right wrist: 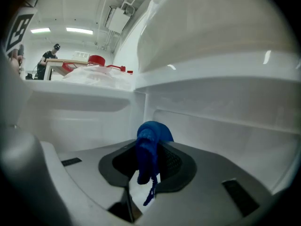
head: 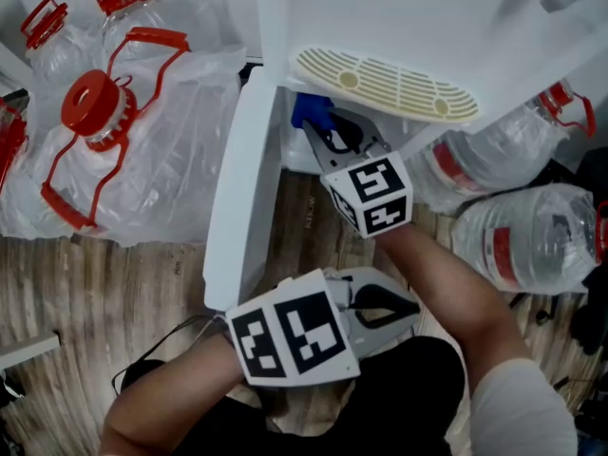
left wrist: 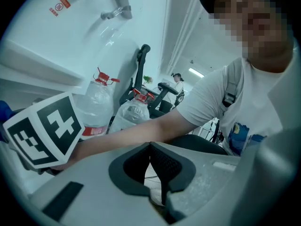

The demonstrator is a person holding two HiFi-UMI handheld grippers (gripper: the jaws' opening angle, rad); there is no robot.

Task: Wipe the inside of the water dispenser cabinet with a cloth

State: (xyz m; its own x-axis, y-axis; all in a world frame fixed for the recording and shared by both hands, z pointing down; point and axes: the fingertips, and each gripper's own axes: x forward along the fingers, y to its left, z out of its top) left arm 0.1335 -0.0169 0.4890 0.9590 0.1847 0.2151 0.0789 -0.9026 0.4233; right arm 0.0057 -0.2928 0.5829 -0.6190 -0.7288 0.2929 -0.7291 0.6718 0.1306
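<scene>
The right gripper [right wrist: 149,163] is reaching into the water dispenser cabinet [right wrist: 221,126], at the upper centre of the head view, beside its open door [head: 237,179]. Its fingers [right wrist: 178,166] are pinching a blue cloth [right wrist: 151,142], closed down to the thickness of the fabric. The cloth is bunching into a rounded wad above the fingers, and a loose tail is hanging below them. It is sitting in the middle of the right gripper view, near the white back wall; whether it is touching a surface cannot be told.

The cloth is looking soft, light and limp, so it is likely folding over under any push rather than pressing flat. The hold is sitting on the middle of the wad, which seems sound: enough fabric is sticking out front to meet the wall, though the smooth plastic inside may let it slide easily.

The left gripper [left wrist: 151,146] is waiting low in the head view, near the person's body, its fingers [left wrist: 173,166] closed together on nothing.
</scene>
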